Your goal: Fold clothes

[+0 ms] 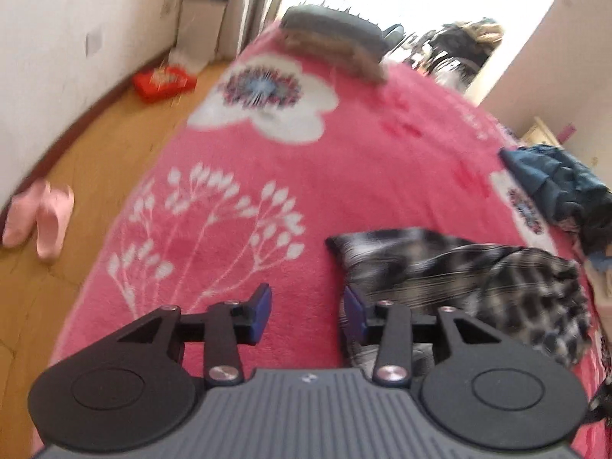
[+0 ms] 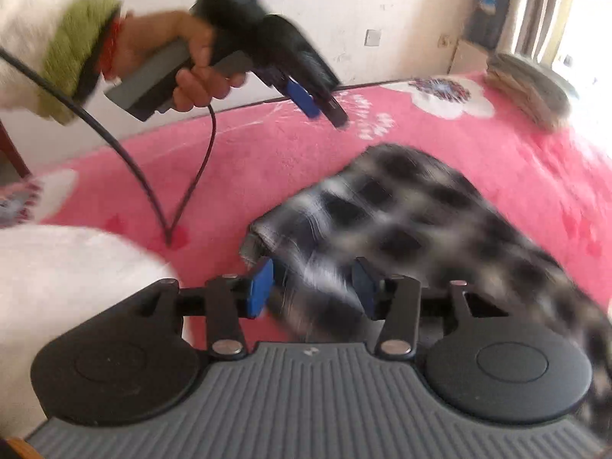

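The black-and-white checked garment [image 2: 413, 225] lies bunched on the pink flowered blanket [image 1: 237, 176] covering the bed, its blurred near edge between the spread blue pads of the right tool [image 2: 311, 287] — the jaws stand wide, not clamped on the cloth. The left tool [image 1: 306, 311] is also wide open and holds nothing, with the garment just beside its right pad. A dark blue garment [image 1: 566, 187] lies farther right; pink slippers [image 1: 38, 222] sit on the wooden floor.
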{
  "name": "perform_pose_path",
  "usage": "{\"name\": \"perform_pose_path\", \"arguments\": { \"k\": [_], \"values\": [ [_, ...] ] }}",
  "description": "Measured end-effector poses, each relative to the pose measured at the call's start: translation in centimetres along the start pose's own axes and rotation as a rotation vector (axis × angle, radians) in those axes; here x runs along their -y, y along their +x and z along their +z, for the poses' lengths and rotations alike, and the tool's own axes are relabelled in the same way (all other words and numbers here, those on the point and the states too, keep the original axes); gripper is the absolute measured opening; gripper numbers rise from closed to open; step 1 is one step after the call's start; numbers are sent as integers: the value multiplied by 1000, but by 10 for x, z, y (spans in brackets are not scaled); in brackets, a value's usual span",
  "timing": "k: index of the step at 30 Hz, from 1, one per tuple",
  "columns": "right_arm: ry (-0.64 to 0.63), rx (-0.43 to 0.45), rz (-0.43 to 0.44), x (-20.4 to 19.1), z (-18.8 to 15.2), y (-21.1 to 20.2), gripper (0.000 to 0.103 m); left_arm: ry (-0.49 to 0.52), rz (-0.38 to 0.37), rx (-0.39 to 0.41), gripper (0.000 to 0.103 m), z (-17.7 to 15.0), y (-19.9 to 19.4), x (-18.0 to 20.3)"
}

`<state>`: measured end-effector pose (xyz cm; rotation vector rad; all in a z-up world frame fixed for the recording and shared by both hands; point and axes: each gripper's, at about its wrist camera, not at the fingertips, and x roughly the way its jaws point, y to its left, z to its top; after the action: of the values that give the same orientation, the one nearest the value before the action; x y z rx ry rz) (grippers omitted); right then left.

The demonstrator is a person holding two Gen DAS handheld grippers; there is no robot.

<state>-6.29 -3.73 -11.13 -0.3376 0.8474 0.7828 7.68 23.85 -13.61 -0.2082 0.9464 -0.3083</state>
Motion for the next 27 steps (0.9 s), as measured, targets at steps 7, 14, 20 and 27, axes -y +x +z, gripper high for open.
{"name": "perform_pose_path", "arguments": {
  "k": [7, 14, 20, 27],
  "values": [
    [441, -23, 146, 41, -21, -89, 45, 126, -134, 46, 45, 5, -55, 33],
    [675, 91, 173, 64, -13, -89, 38, 382, -141, -17, 44, -50, -34, 98],
    [704, 119, 13, 86, 10, -10, 38, 511, -5, -114, 41, -103, 23, 113],
    [730, 93, -200, 119, 10, 92, 37, 435, -52, -94, 40, -111, 30, 89]
  ]
}}
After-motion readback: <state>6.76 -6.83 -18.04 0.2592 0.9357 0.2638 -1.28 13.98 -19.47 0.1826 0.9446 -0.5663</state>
